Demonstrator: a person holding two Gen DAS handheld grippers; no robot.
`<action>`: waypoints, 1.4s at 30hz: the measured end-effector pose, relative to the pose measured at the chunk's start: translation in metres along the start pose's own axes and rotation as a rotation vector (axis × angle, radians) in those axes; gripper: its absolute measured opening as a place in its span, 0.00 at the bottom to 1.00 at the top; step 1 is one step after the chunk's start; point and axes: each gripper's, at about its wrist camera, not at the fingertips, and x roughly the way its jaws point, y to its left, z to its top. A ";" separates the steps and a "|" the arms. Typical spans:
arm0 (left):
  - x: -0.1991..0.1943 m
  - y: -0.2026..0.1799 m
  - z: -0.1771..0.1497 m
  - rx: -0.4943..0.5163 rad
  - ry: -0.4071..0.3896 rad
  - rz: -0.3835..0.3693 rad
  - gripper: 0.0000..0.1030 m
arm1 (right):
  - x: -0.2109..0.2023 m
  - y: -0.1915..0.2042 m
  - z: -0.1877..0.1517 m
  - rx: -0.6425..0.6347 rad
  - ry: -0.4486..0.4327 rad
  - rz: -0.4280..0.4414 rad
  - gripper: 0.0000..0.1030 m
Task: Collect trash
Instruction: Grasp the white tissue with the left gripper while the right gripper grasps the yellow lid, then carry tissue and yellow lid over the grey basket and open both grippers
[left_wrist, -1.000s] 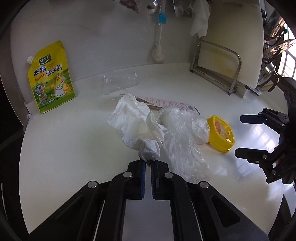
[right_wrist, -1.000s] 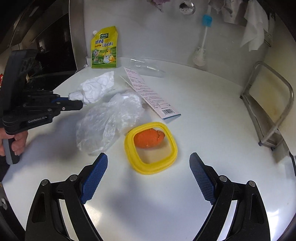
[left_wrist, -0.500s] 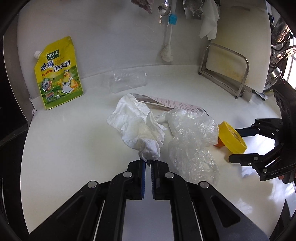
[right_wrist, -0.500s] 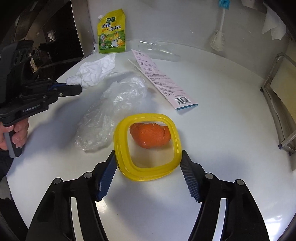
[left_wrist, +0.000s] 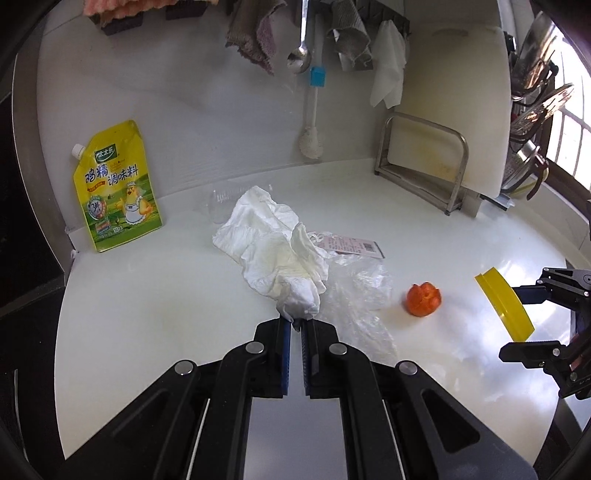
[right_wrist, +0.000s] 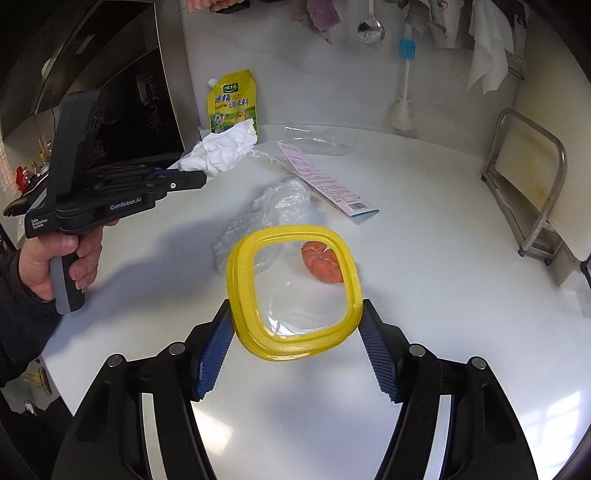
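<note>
One tissue (left_wrist: 275, 251), one lid (right_wrist: 293, 291)

A glossy white surface (left_wrist: 155, 332) meets a white wall (left_wrist: 207, 110); daylight enters a barred window (left_wrist: 570, 147) beyond its right edge.

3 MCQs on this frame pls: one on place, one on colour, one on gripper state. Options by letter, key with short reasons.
1. Where is the orange peel?
A. on the counter
B. in the lid
C. in the left gripper

2. What colour is the rim of the lid?
A. blue
B. yellow
C. white

3. What is the left gripper doing?
A. open
B. shut on nothing
C. shut on the tissue

Key: A, the peel lies bare on the counter, apart from the lid held by the right gripper; B, rim is yellow; C, pads pinch the tissue's tip.
</note>
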 end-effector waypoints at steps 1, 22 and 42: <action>-0.007 -0.005 -0.003 0.008 -0.011 -0.006 0.06 | -0.009 0.005 -0.004 -0.004 -0.008 -0.003 0.63; -0.167 -0.094 -0.090 0.166 -0.017 -0.166 0.06 | -0.148 0.113 -0.146 0.087 -0.095 -0.078 0.63; -0.196 -0.190 -0.177 0.311 0.133 -0.366 0.06 | -0.179 0.157 -0.272 0.360 -0.032 -0.232 0.63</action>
